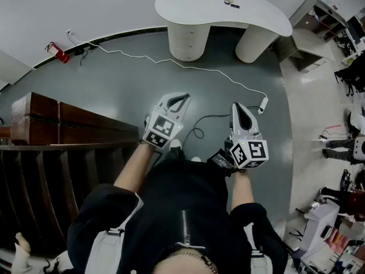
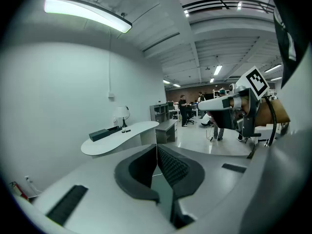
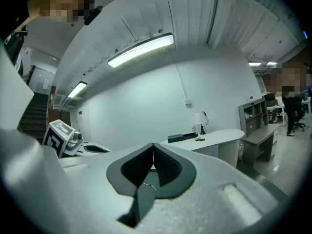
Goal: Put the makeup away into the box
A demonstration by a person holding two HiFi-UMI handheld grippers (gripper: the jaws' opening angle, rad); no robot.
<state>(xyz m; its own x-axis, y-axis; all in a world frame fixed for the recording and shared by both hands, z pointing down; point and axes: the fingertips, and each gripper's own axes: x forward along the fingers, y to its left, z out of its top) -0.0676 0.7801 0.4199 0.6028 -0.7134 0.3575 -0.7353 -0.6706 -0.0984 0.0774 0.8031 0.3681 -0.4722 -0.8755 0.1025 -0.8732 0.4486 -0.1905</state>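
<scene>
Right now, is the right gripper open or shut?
Shut: the right gripper has its padded tips touching in its own view, nothing between them.

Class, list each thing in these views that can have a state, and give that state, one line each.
Left gripper: jaws shut, empty.
Right gripper: jaws shut, empty.
Ceiling strip light: lit.
Dark box on the white desk: open or closed cannot be told.

Black short-sleeved top (image 1: 188,193), metal zip (image 1: 183,224) down centre, pale shoulder straps (image 1: 111,250) with buckles, chain (image 1: 188,257) at neck, white-shelled left hand-held gripper (image 1: 183,98) and right hand-held gripper (image 1: 238,105), black-and-white marker cube (image 1: 160,131) on each, dark ribbed pads (image 2: 171,167)
</scene>
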